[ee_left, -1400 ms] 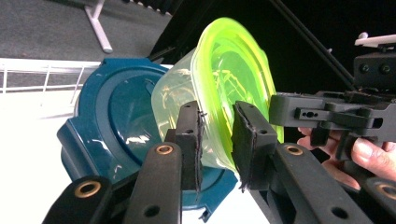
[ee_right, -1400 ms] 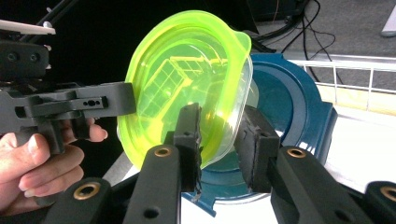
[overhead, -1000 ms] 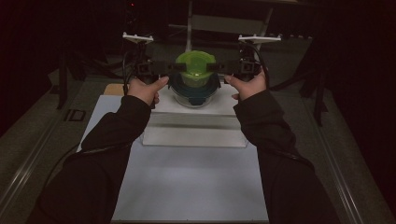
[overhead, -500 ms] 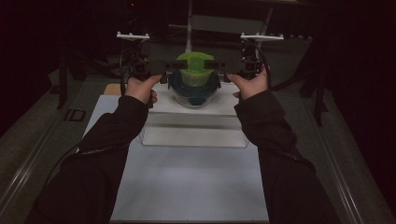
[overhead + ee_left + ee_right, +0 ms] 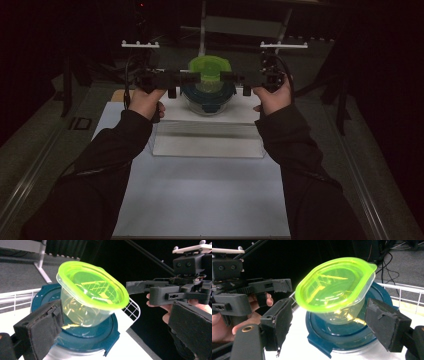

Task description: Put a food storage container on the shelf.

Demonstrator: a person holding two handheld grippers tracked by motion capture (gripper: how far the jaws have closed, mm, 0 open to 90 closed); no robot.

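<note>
Cup (image 5: 90, 300) resting tilted on blue lid (image 5: 75, 340), both claws (image 5: 112, 322) (image 5: 328, 325) just spread and released; best withdrawn sideways, level, without brushing its rim.

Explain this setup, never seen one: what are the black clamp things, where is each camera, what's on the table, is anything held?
No robot here: a person holds a hand-held two-jaw tool in each hand, the left gripper and the right gripper. The high view looks down from above the person's side of the table, with the sleeves coming in from the bottom. The other two pictures come from a camera riding on each gripper, looking along its own black jaws.

On the table stands a bowl closed by a dark teal lid. On that lid sits a clear tub with a neon green lid. A white wire rack lies behind.

Nothing is held: both grippers' jaws have just been opening, and the tub sits between the pads without being pressed.
</note>
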